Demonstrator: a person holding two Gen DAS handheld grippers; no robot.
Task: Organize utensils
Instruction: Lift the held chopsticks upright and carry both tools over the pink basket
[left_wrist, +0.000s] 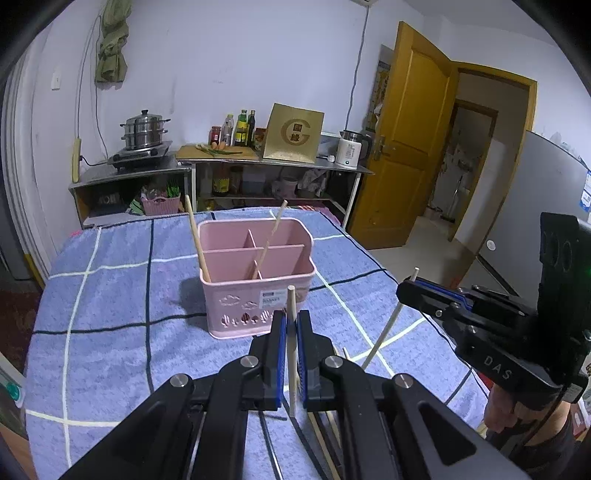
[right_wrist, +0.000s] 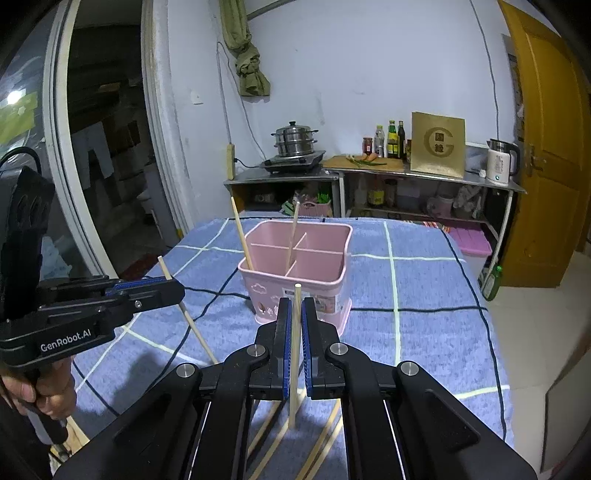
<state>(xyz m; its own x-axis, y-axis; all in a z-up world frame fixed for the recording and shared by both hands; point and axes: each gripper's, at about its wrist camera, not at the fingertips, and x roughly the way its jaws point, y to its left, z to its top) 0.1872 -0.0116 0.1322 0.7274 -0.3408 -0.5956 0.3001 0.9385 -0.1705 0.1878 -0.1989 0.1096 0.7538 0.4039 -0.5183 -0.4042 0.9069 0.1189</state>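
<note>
While upright, pink caddy (left_wrist: 255, 284) holds 2 chopsticks (left_wrist: 197, 240).

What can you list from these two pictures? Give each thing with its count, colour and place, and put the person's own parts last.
Utensil caddy: one, pink, four compartments, on the cloth.
Chopsticks in caddy: two, pale wood, leaning in separate compartments.
Held chopsticks: two, pale wood, one upright in each gripper.
Loose chopsticks: several, pale wood, lying on the cloth near the camera.
Tablecloth: one, blue with white and dark checks, covering the table.
Steamer pot: one, steel, on the stove behind.
Kettle: one, white, on the back shelf.
Door: one, yellow-brown, open, right.
Left gripper: black, blue pads, jaws shut on a chopstick.
Right gripper: the same.
</note>
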